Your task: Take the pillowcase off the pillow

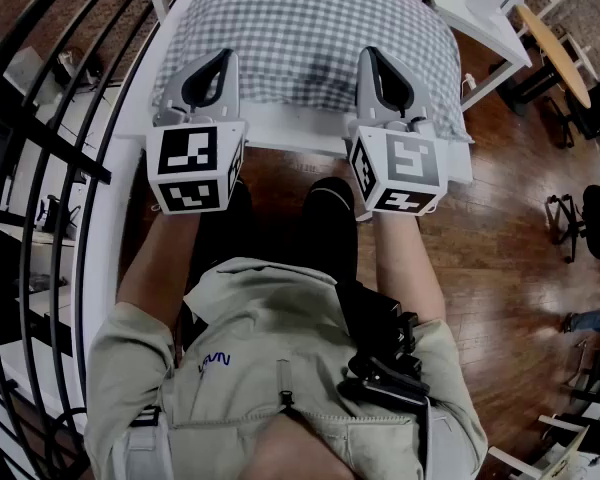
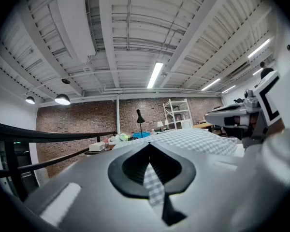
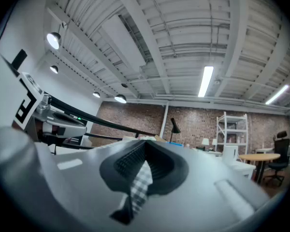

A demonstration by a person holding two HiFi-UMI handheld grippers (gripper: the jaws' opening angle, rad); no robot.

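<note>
A pillow in a grey-and-white checked pillowcase lies on a white table. My left gripper sits at the pillow's near edge on the left, and my right gripper at the near edge on the right. In the left gripper view a strip of checked pillowcase fabric is pinched between the shut jaws of the left gripper. The right gripper view shows the same: checked fabric caught in the shut right gripper. The pillow's far end is cut off at the top of the head view.
A black railing runs along the left. Wooden floor lies to the right, with a round wooden table and dark chairs. The person's legs stand close to the table's near edge.
</note>
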